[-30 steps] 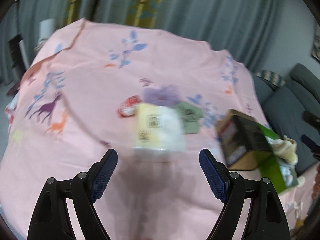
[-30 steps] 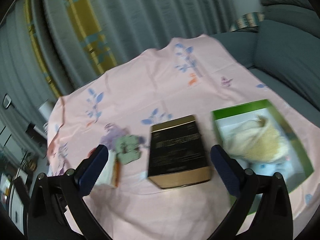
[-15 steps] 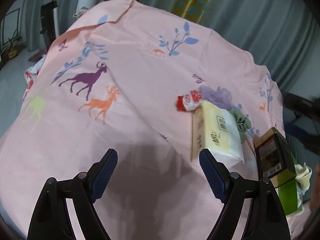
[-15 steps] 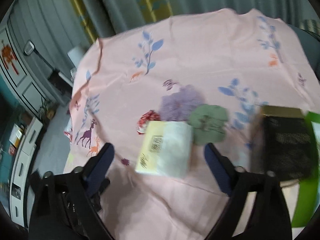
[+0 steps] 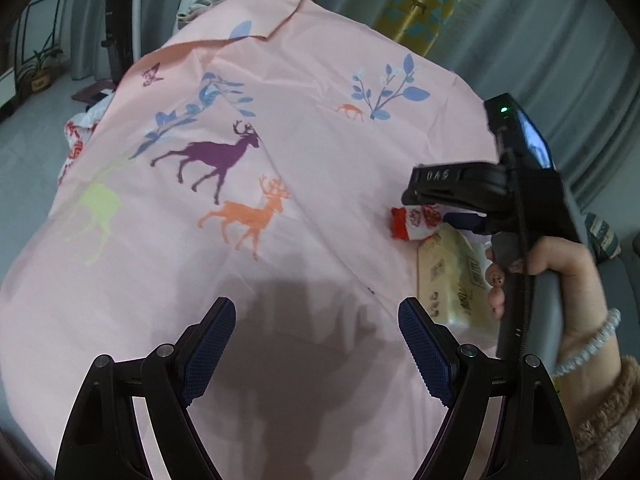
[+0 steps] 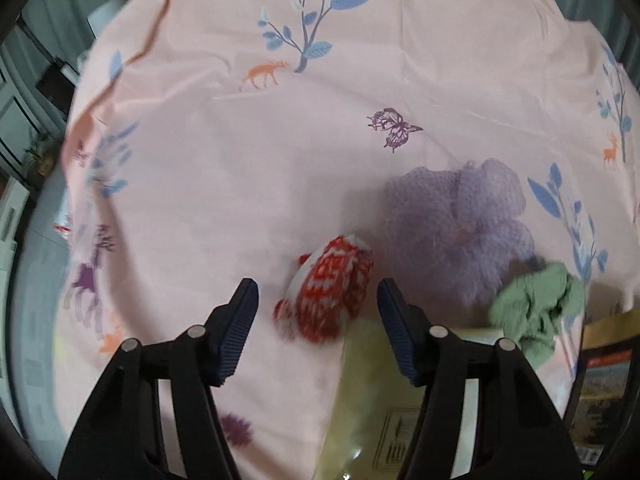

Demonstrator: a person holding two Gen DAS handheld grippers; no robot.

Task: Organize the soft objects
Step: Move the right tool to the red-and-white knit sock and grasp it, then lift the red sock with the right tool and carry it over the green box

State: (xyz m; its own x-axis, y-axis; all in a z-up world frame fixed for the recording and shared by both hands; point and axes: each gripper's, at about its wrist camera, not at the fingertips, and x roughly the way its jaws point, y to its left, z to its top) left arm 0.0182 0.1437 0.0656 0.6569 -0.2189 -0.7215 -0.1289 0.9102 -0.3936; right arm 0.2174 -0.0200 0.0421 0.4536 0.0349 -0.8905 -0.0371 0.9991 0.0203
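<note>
A rolled red-and-white knit sock (image 6: pixel 326 292) lies on the pink tablecloth (image 6: pixel 280 160). My right gripper (image 6: pixel 316 300) is open, its fingers either side of the sock, low over it. A purple mesh puff (image 6: pixel 460 224) and a green cloth (image 6: pixel 540 308) lie to the right, and a yellow tissue pack (image 6: pixel 372 408) lies under the right finger. In the left wrist view my left gripper (image 5: pixel 316 340) is open and empty over bare cloth; the right gripper (image 5: pixel 452 196) hovers over the sock (image 5: pixel 416 222) and the tissue pack (image 5: pixel 452 280).
A dark box (image 6: pixel 604 388) stands at the right edge of the right wrist view. Grey curtains (image 5: pixel 520 20) hang behind the table. The cloth drops off at the left, with floor and furniture (image 5: pixel 120 32) beyond.
My right gripper has swung left and dropped down over the red-and-white sock. My left gripper has turned away to the left, over bare cloth.
</note>
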